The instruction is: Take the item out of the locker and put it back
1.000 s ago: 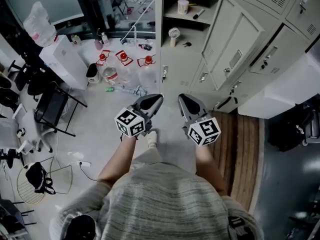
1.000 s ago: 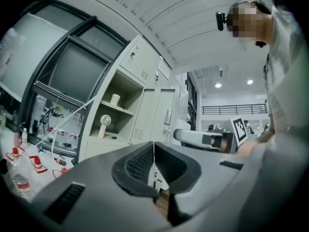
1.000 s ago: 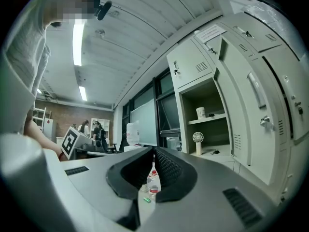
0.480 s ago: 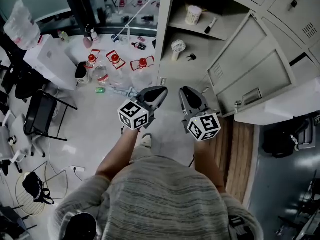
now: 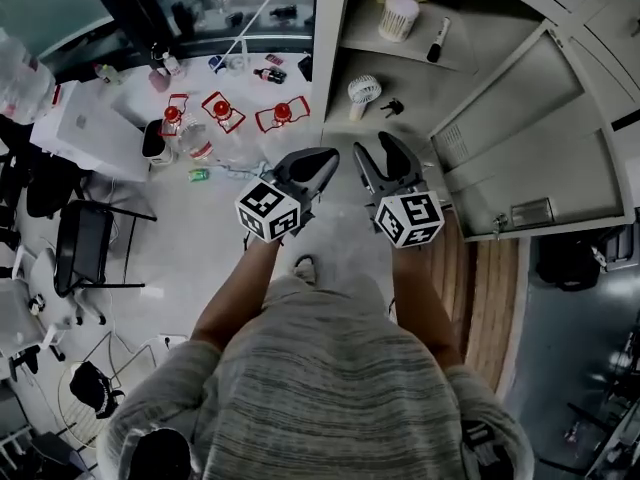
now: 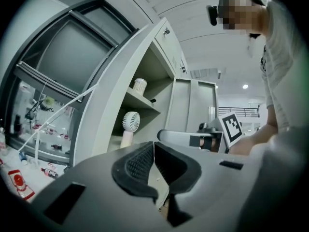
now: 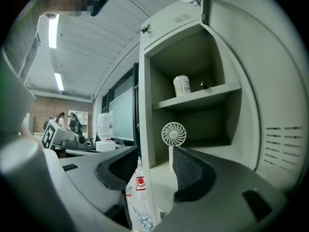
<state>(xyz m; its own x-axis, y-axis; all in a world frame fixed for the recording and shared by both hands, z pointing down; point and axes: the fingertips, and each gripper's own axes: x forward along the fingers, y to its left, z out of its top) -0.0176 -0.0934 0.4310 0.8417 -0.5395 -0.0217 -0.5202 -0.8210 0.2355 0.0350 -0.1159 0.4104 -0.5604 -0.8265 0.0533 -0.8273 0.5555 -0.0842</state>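
Note:
The locker (image 5: 335, 58) stands open, its door (image 5: 520, 158) swung out to the right. A small white hand fan (image 5: 363, 93) stands upright in the lower compartment, with dark keys (image 5: 391, 107) beside it. On the shelf above are a white cup (image 5: 399, 16) and a black marker (image 5: 437, 40). My right gripper (image 5: 375, 150) points level at the fan (image 7: 173, 135); its jaws have just been opening and stand open, with nothing between them (image 7: 154, 166). My left gripper (image 5: 320, 160) is beside it, shut and empty (image 6: 153, 151), short of the locker's edge. The fan (image 6: 129, 124) shows there too.
Several large water bottles with red caps (image 5: 225, 113) stand on the floor left of the locker. A white box (image 5: 85, 128) and black chairs (image 5: 85, 238) are further left. A wooden strip (image 5: 480, 268) runs along the floor under the door.
Both grippers have moved forward toward the open locker, which now shows larger and nearer. The right jaws have gone from shut to open. The left jaws stay shut.

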